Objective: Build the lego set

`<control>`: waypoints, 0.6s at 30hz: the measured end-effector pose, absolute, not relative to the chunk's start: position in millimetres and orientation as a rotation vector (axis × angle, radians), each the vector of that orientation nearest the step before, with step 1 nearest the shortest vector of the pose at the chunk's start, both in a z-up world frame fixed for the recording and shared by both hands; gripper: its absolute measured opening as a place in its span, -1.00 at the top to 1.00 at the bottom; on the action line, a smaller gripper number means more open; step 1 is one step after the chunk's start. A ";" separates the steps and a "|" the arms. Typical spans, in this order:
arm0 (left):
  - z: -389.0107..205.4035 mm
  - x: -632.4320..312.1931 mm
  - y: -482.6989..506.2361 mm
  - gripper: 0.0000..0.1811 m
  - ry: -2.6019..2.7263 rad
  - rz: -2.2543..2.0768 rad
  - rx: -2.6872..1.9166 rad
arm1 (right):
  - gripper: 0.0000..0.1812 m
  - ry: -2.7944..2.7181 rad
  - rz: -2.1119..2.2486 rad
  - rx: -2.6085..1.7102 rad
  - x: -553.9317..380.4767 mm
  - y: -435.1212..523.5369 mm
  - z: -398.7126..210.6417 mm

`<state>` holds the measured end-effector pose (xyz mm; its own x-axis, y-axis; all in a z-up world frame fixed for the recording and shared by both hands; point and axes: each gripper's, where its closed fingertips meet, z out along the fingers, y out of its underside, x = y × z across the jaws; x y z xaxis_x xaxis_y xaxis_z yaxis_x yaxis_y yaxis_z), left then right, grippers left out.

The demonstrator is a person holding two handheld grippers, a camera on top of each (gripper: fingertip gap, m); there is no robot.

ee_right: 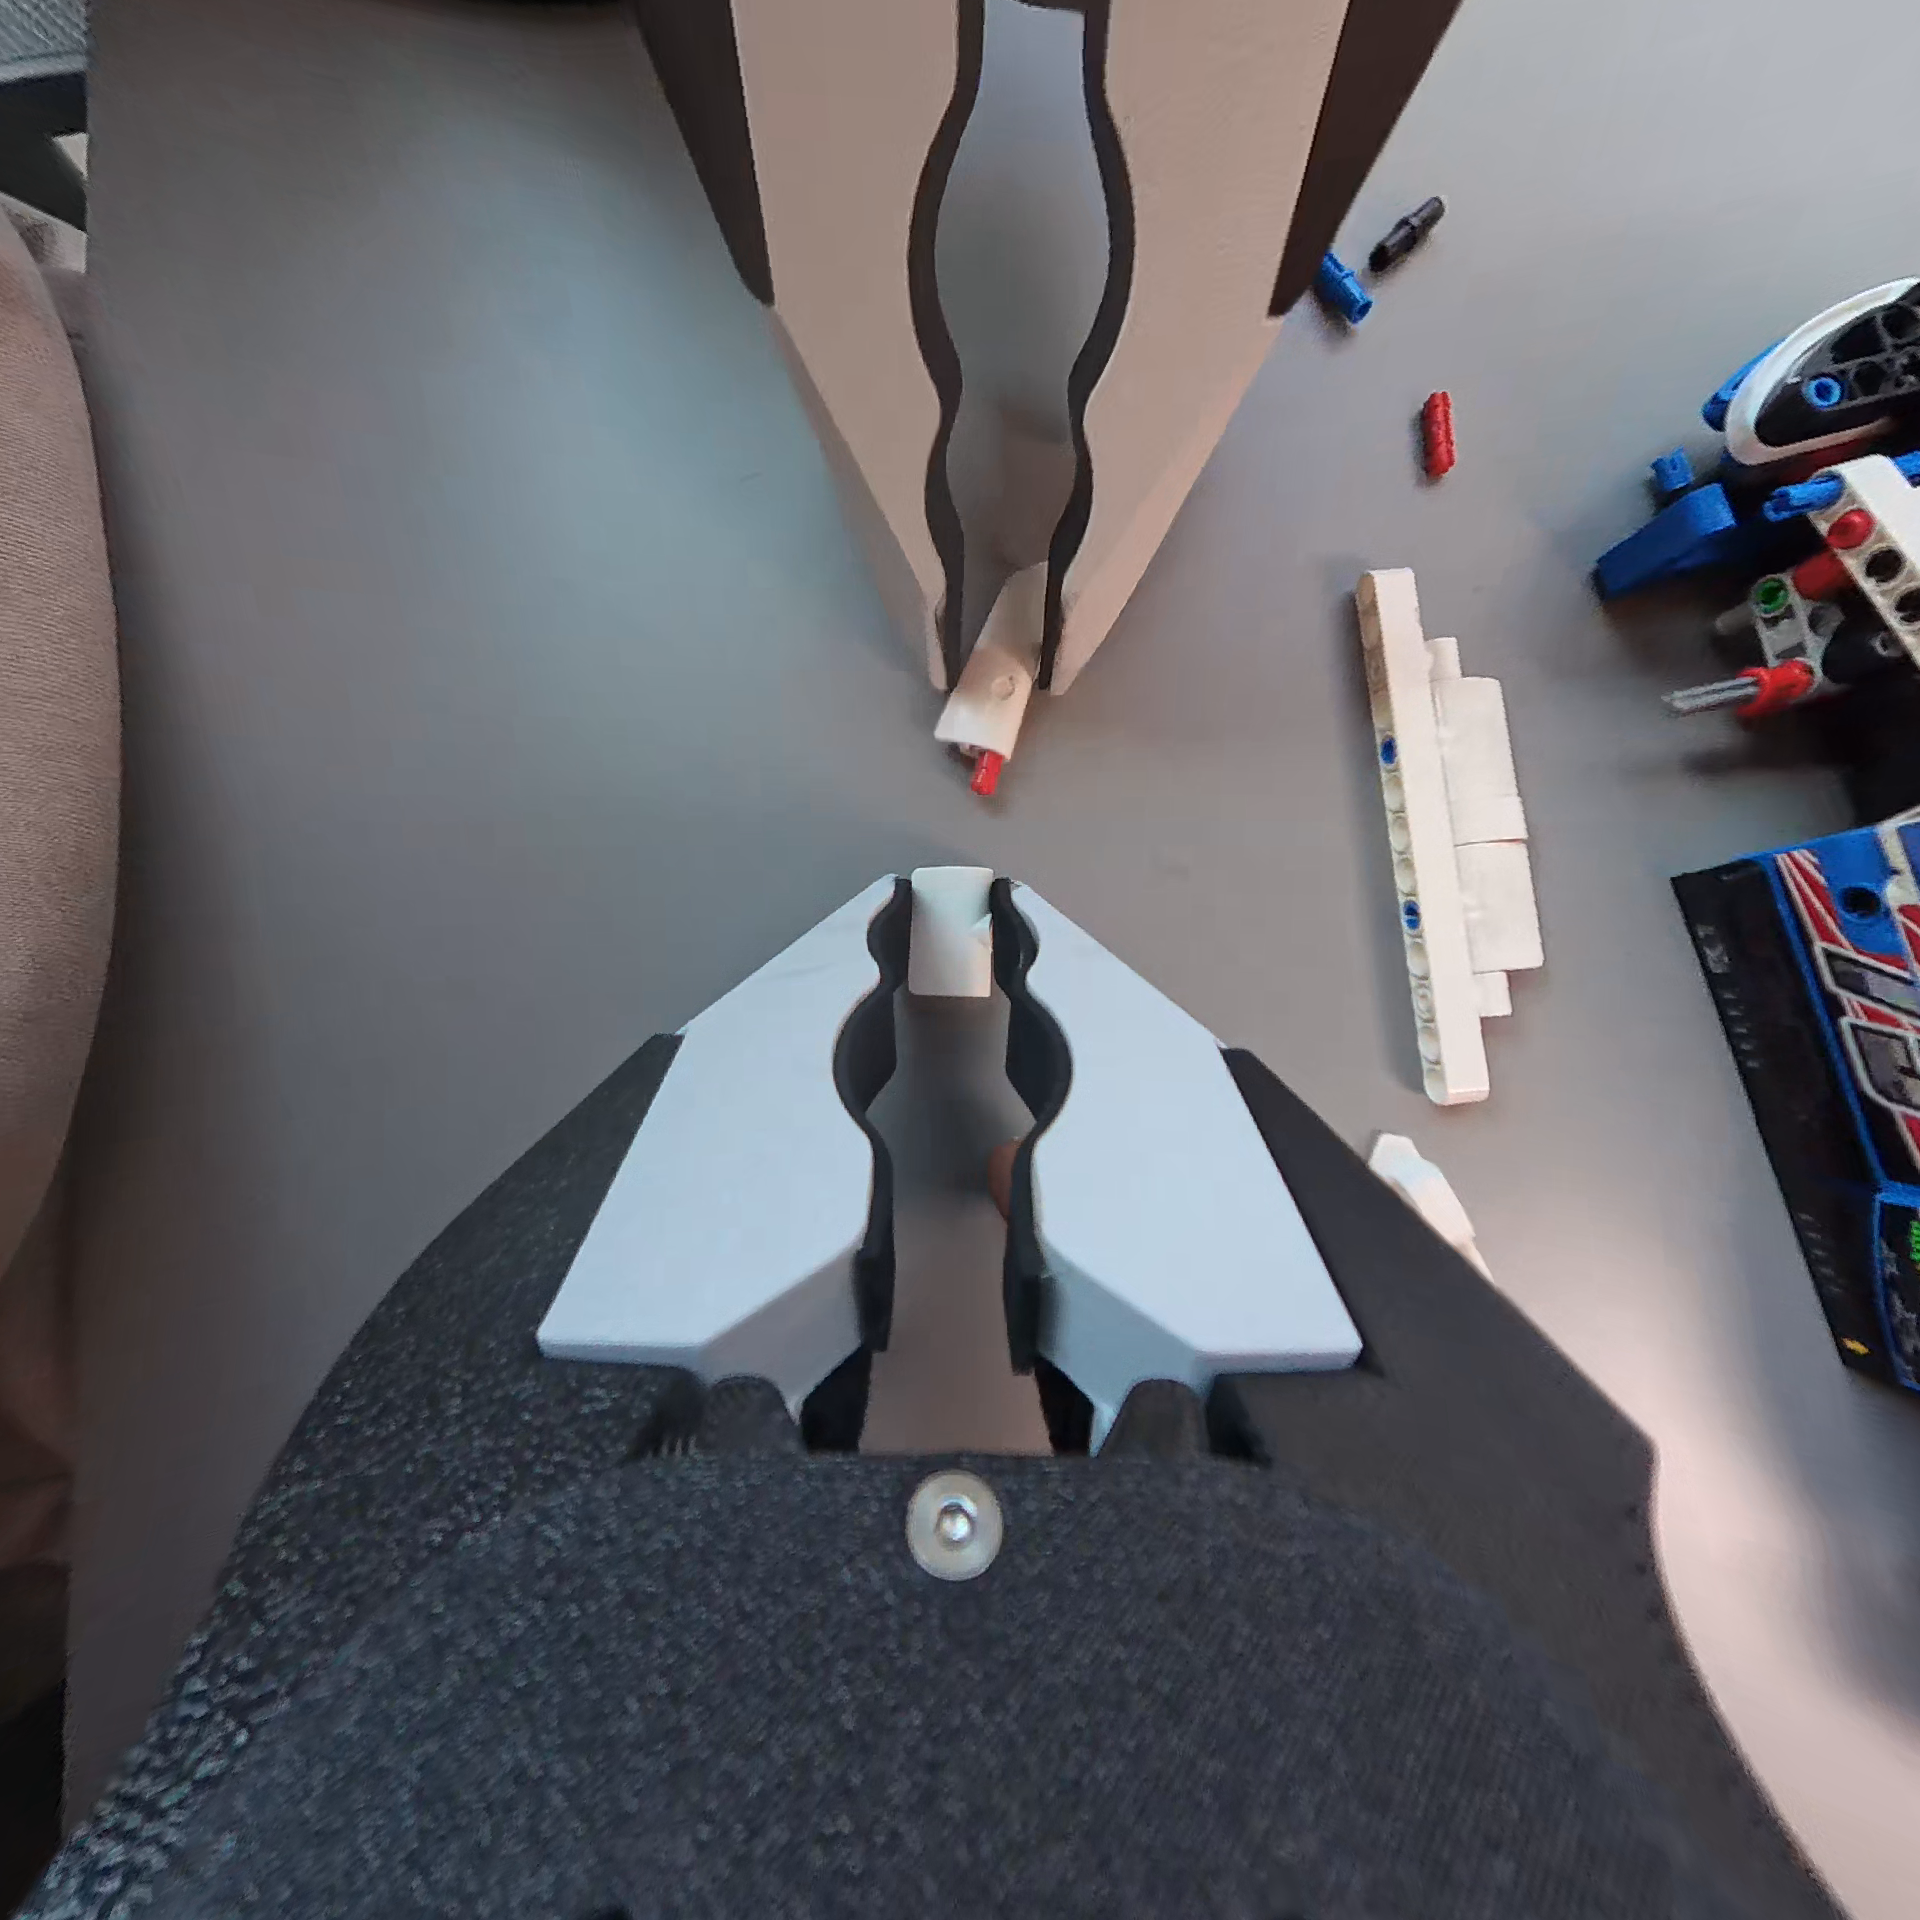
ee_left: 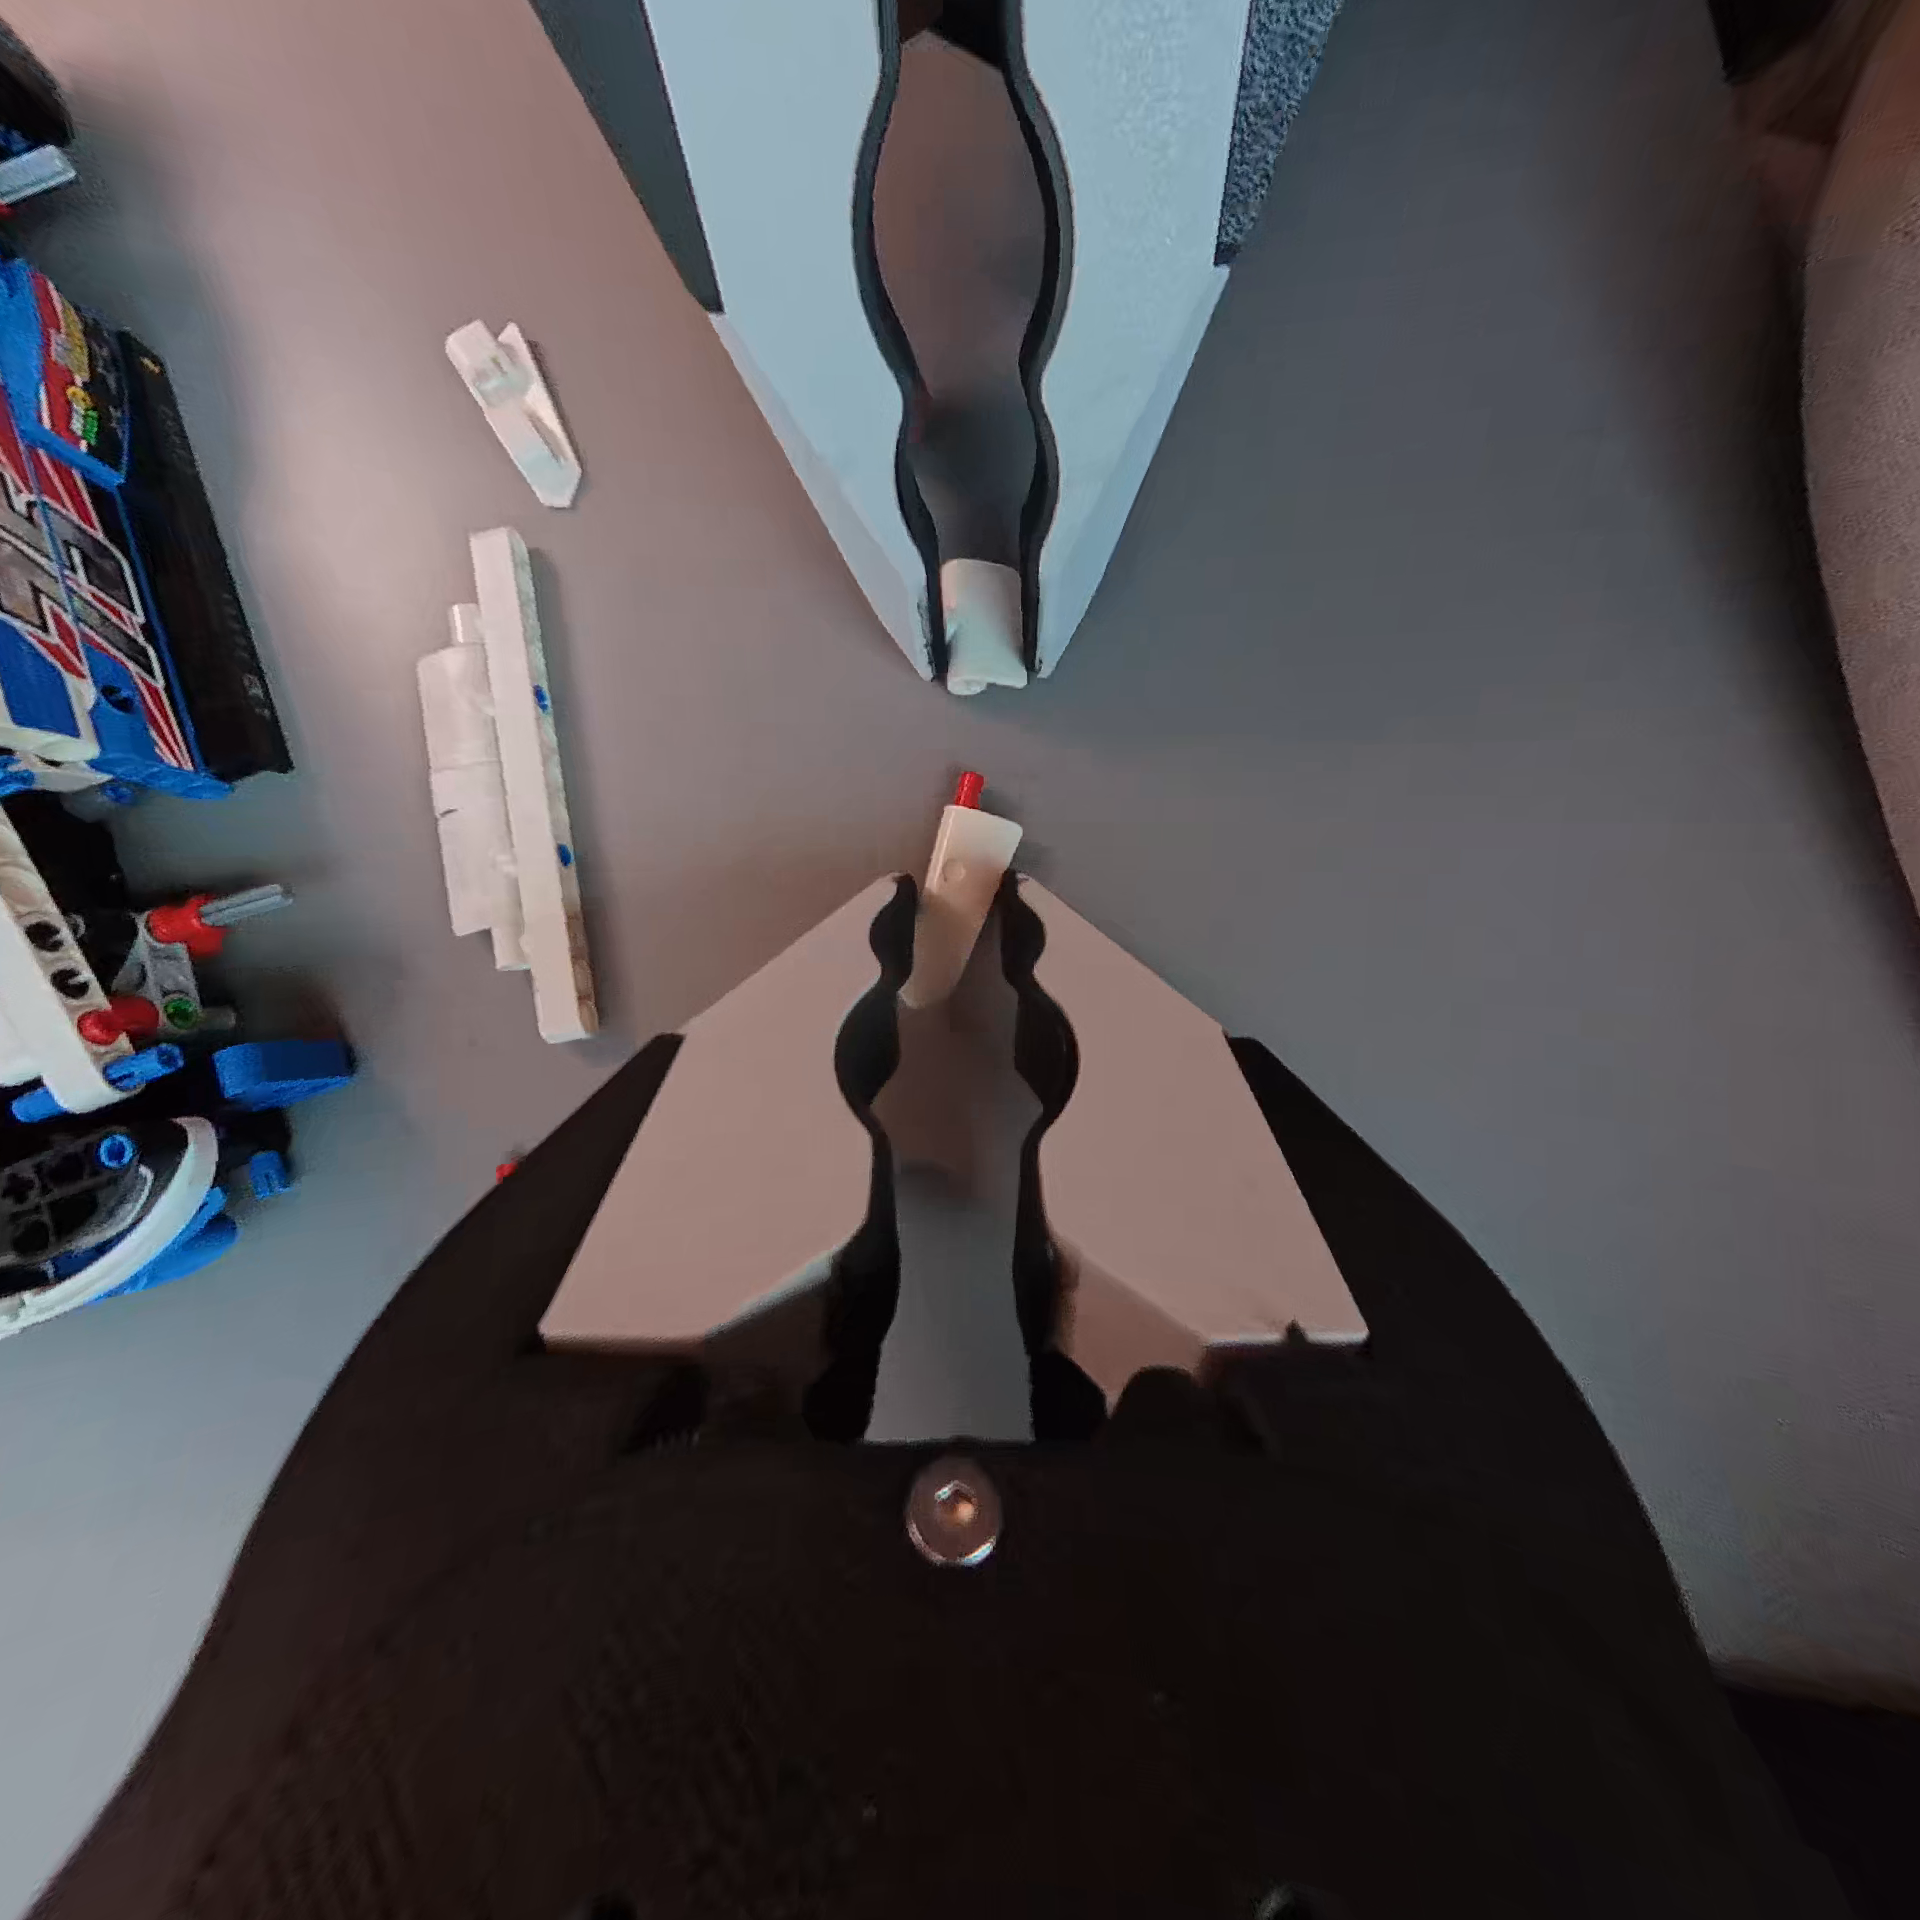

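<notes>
Progress: mid-build, judging by the layout. A partly assembled blue, white and black model point(ee_right: 1829, 499) is sitting at the edge of the surface point(ee_right: 520, 520), with a white beam sub-assembly point(ee_right: 1439, 842) lying loose beside it.
Left to do: small pins are still lying unused – a red one point(ee_right: 1437, 433), a blue one point(ee_right: 1343, 288), a black one point(ee_right: 1405, 236). A separate white piece point(ee_left: 514, 416) is also waiting.
Step in hand: likely joining the two held parts tip to tip; not yet touching.
Left hand-held gripper point(ee_left: 961, 894): closed down on a slim white connector point(ee_left: 961, 904) with a red pin point(ee_left: 969, 787) sticking out of its front end.
Right hand-held gripper point(ee_right: 951, 894): clamped on a short white sleeve piece point(ee_right: 949, 935), open end facing the red pin.
Position: both held parts are hovering over the middle of the surface, facing each other, near but apart. The connector is sitting slightly tilted in the jaws, so I'd guess the pin needs squaring up before the push.
Booklet or box point(ee_right: 1829, 1091): blue, red and black printed, lying next to the model.
</notes>
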<state>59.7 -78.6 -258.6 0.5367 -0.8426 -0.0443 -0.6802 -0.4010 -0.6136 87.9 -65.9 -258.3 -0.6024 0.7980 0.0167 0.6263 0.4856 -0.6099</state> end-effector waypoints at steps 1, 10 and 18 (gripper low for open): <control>-258.5 59.5 -78.1 0.85 1.185 -0.340 -2.213 | 0.86 -2.444 0.824 -1.197 86.0 -67.2 -258.3; -257.8 64.7 -83.3 0.87 0.951 -0.273 -2.220 | 0.86 -2.496 0.819 -1.124 77.1 -70.2 -259.3; -257.9 66.1 -80.6 0.87 0.905 -0.306 -2.221 | 0.86 -2.494 0.844 -1.085 76.8 -70.9 -259.2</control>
